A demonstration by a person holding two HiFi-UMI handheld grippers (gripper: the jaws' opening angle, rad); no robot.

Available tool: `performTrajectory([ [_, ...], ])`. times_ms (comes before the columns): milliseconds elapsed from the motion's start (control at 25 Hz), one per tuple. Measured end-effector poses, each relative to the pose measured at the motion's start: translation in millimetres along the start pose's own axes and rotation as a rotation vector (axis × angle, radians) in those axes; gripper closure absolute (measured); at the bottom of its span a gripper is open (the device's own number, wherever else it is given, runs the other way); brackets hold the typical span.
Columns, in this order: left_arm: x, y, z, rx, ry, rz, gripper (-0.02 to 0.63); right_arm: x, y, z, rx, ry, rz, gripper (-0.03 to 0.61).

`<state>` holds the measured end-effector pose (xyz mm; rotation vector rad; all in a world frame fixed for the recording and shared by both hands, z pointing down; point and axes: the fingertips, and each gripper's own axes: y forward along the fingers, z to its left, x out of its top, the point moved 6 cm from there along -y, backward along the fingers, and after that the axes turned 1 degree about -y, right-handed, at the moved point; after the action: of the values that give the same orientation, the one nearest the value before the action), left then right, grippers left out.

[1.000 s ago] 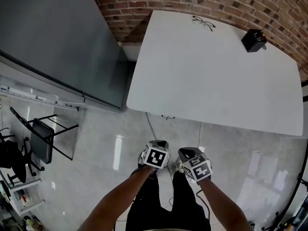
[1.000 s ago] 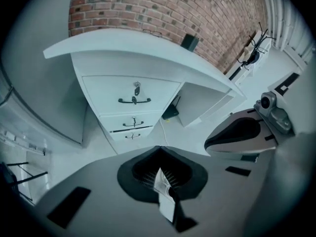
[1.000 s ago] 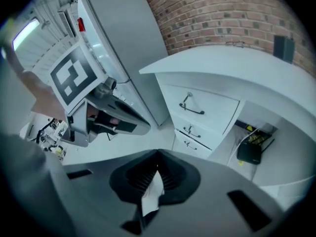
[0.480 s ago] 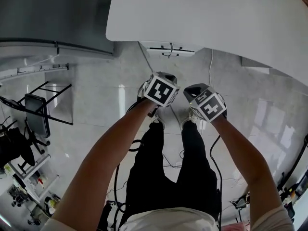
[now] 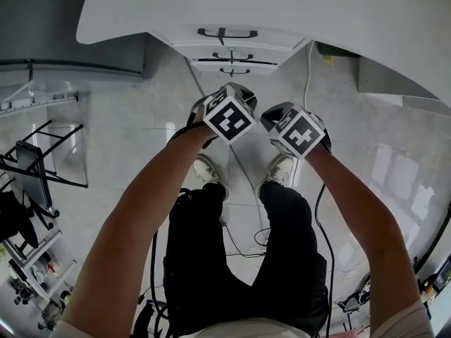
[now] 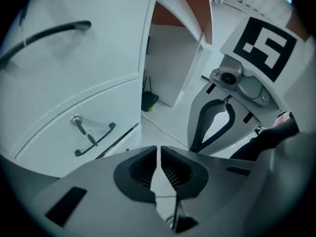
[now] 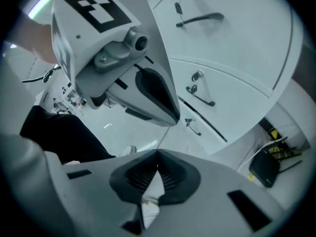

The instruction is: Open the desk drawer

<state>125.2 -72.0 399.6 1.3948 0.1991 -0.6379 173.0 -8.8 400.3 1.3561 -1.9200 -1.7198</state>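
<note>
Room: pale tiled floor [image 5: 127,139], white desk top [image 5: 296,5] across the far side, grey wall panel [image 5: 42,27] far left.
Head view, target: drawer stack [image 5: 229,48] under the desk's near edge. It has three fronts, all shut. The top handle [image 5: 227,32] is the widest.
Head view, grippers: left gripper [image 5: 231,111] and right gripper [image 5: 296,129] side by side, on the near side of the stack, above the person's shoes.
Head view, key relation: the stack lies straight beyond the left gripper, and the right gripper sits off to the right of it. Each handle's long axis runs left-right. The left gripper looks better placed (my read, not a given).
Left gripper view, jaws: together, nothing between them.
Left gripper view, target: the drawer fronts fill the left side. The middle handle [image 6: 96,135] has a key [image 6: 78,122] in the lock just beside it. Both are well apart from the jaws, no contact.
Right gripper view, jaws: together, empty.
Right gripper view, target: the stack is at upper right, beyond the left gripper's body. A black box [image 7: 265,171] with cables sits on the floor at right.
Change from a second ago: then the head view looked down on the desk top and the drawers were almost hidden under its edge. Now the fronts are in full sight and both grippers are lower and closer to the stack.
Next: the jaws must part before they can take a handle.
</note>
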Motion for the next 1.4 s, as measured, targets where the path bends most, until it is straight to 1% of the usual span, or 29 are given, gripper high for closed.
performTrajectory([
  [80,-5,18,3,-0.008,0.036,0.008,0.604,-11,17,-10,0.003,-0.005,0.007,0.563],
  [160,-14,35,10,0.005,0.094,0.027,0.601,-18,34,-21,-0.001,-0.009,0.009,0.563],
  [200,-20,42,14,0.011,0.125,0.039,0.582,-21,43,-25,-0.002,-0.011,0.01,0.563],
  [280,-32,57,19,0.012,0.174,0.059,0.523,-27,59,-30,-0.001,-0.017,0.014,0.563],
  [320,-38,64,22,0.015,0.194,0.066,0.509,-29,67,-33,0.0,-0.02,0.017,0.563],
  [400,-47,76,31,0.029,0.228,0.073,0.509,-32,80,-39,0.001,-0.027,0.021,0.563],
  [520,-50,91,40,0.053,0.26,0.052,0.506,-38,96,-45,0.013,-0.048,0.033,0.563],
  [680,-53,112,40,0.085,0.329,0.007,0.506,-47,117,-52,0.032,-0.057,0.029,0.563],
  [760,-56,123,43,0.086,0.33,0.005,0.506,-50,127,-58,0.039,-0.073,0.029,0.563],
  [880,-58,135,42,0.041,0.309,0.004,0.497,-59,139,-61,0.083,-0.115,0.039,0.563],
  [920,-56,138,44,0.031,0.316,0.0,0.48,-62,142,-64,0.092,-0.134,0.037,0.563],
  [1040,-53,141,55,0.068,0.391,0.0,0.476,-71,157,-71,0.138,-0.188,0.034,0.563],
  [1120,-57,147,58,0.096,0.441,0.007,0.476,-80,172,-74,0.18,-0.223,0.05,0.563],
  [1200,-62,154,61,0.119,0.478,0.007,0.476,-83,185,-81,0.2,-0.264,0.07,0.563],
  [1280,-68,164,61,0.147,0.512,0.013,0.476,-83,198,-92,0.182,-0.308,0.085,0.563],
  [1400,-80,181,56,0.169,0.583,0.044,0.476,-82,209,-108,0.119,-0.35,0.075,0.563],
])
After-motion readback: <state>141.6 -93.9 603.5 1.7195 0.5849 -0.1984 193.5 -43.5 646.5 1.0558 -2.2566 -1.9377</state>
